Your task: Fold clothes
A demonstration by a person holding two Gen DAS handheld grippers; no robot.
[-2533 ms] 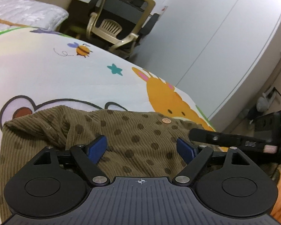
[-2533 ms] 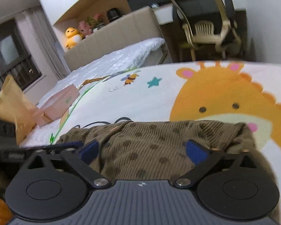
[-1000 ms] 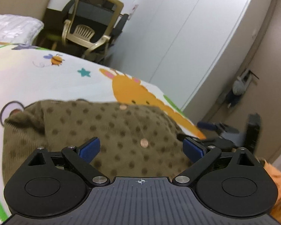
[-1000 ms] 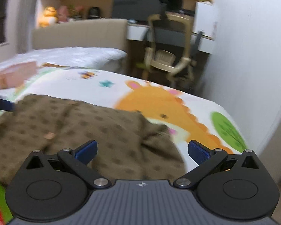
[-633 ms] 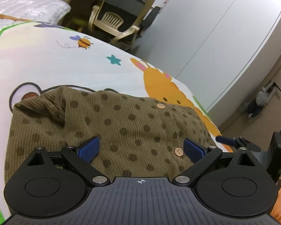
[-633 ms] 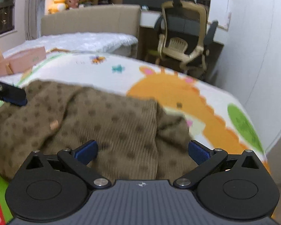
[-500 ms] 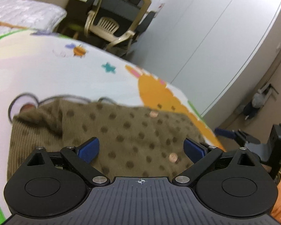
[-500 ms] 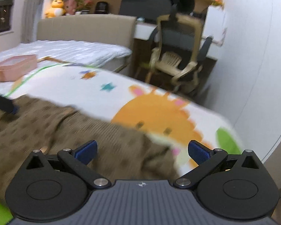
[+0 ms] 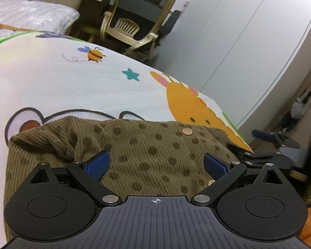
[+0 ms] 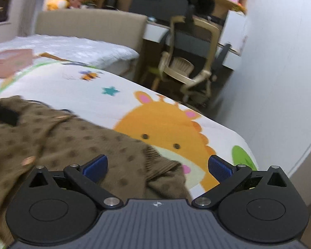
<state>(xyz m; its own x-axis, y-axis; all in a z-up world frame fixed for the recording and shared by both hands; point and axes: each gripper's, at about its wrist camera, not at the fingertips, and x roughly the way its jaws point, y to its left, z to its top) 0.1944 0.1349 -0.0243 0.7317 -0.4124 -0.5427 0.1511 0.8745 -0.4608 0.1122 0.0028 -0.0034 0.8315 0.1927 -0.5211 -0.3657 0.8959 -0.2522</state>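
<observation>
One olive-brown corduroy garment w/ darker polka dots (image 9: 147, 155) lies bunched on the cartoon-print mat w/ giraffe, bee & star (image 9: 72, 83), covering part of a bear drawing at the near-left edge. Two tan buttons on it show in the left wrist view: 1 round wooden button (image 9: 186, 131) toward the far right of the fabric, 1 more partly hidden just beside the right finger of the left gripper (image 9: 156, 164). Right wrist view is motion-blurred; the same garment (image 10: 72, 143) fills the lower left there, w/ a ribbed edge lying over the giraffe's face.

Left gripper: its 2 blue-padded fingers stand wide apart over the garment, nothing pinched btwn them. Right gripper (image 10: 157, 166): also spread wide, 2 blue pads, left pad over the fabric, right pad over bare mat; holding nothing. It also shows, blurred, at the right edge of the left wrist view (image 9: 275, 145), near the garment's right end.

Bkgd: 1 beige-framed office chair w/ dark mesh back (image 9: 134, 20) beyond the mat, 1 white quilted bed (image 10: 68, 47) w/ beige headboard, 1 pink box (image 10: 10, 64) at far left, plain grey-white wall panels (image 9: 238, 31). Plush toys on the shelf above the headboard are too blurred to count.
</observation>
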